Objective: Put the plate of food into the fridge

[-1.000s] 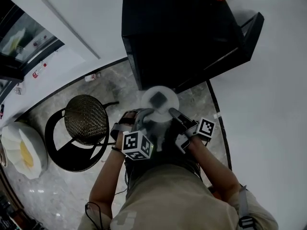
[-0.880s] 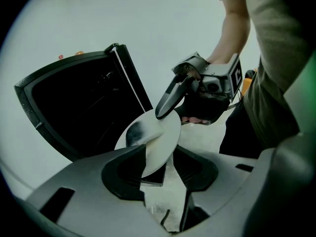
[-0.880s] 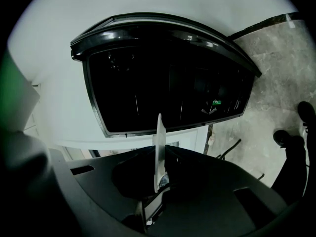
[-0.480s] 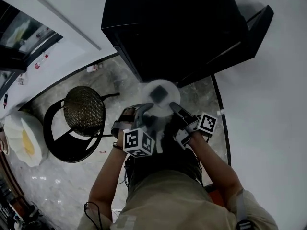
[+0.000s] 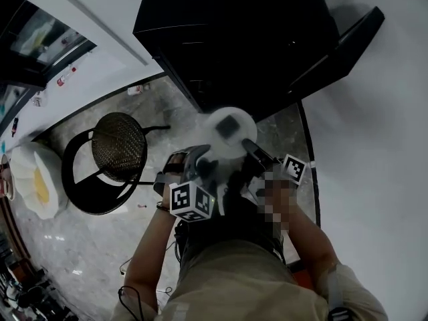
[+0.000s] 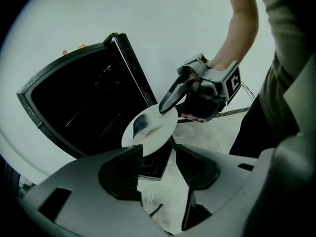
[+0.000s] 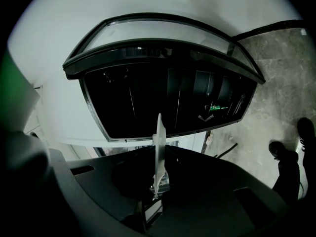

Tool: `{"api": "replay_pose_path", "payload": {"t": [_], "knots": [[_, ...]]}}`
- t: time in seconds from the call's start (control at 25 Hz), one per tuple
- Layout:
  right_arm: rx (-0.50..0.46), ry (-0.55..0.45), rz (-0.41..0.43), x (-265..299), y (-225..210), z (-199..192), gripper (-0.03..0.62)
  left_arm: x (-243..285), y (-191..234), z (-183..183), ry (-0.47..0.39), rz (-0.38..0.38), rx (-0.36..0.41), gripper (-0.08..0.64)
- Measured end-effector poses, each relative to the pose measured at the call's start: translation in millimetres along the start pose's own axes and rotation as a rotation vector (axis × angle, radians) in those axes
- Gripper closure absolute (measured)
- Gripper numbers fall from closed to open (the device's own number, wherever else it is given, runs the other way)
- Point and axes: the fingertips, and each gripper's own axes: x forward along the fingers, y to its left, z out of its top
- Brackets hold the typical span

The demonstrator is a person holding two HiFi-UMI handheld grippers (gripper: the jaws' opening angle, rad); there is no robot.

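Gripped in the person's right hand, the right gripper [image 7: 159,158] is clenched on the rim of the plate [image 7: 159,128], which shows edge-on as a thin white line standing straight up between its two dark jaws. Seen from the head view, the plate hangs in the air over the stone floor [image 5: 87,246], just in front of the open front of the black fridge [image 5: 234,39] and not yet inside it. A dark square piece of food [image 5: 227,126] sits near the plate's middle. The left gripper [image 6: 157,163] is released: its jaws have just been opening and stand well apart, and nothing lies between them, for the near edge of the plate floats just beyond their tips without touching either pad. From the left gripper view the right gripper pinches the plate's far right edge, with the person's bare forearm [image 6: 242,28] reaching down to it. The fridge door [image 5: 341,45] is swung wide at the fridge's right side, and the right gripper view looks straight into the dark interior, where shelves and a small green item at the right can be made out. A black chair [image 5: 119,147] with a round woven seat stands on the floor to the left of the person, near the fridge's left corner. One dark shoe [image 7: 282,151] shows at the right edge of the right gripper view.
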Motion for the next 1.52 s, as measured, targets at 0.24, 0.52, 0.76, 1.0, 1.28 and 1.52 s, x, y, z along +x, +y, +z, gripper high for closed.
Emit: {"api": "replay_pose_path", "payload": {"t": [0.24,0.52,0.76,1.0,1.28,1.52], "knots": [[-0.011,0.012,0.005,-4,-14,4,0.545,-1,-11,-2,-0.023,0.025,-0.11,0.367],[-0.007,-0.011,-0.007,-2,-36,10,0.545,12,-16,-16,-0.063,0.008,-0.221,0.367],[-0.06,-0.02,-0.022,17,-49,15,0.545,27,2,-43,-0.1,0.011,-0.288,0.367],[-0.087,-0.009,-0.042,37,-63,6,0.545,43,16,-71,-0.125,-0.016,-0.325,0.367],[-0.075,-0.013,-0.03,60,-79,-3,0.545,51,23,-92,-0.204,-0.052,-0.438,0.367],[-0.064,-0.019,0.0,76,-94,-3,0.545,68,28,-102,-0.255,-0.071,-0.51,0.367]]}}
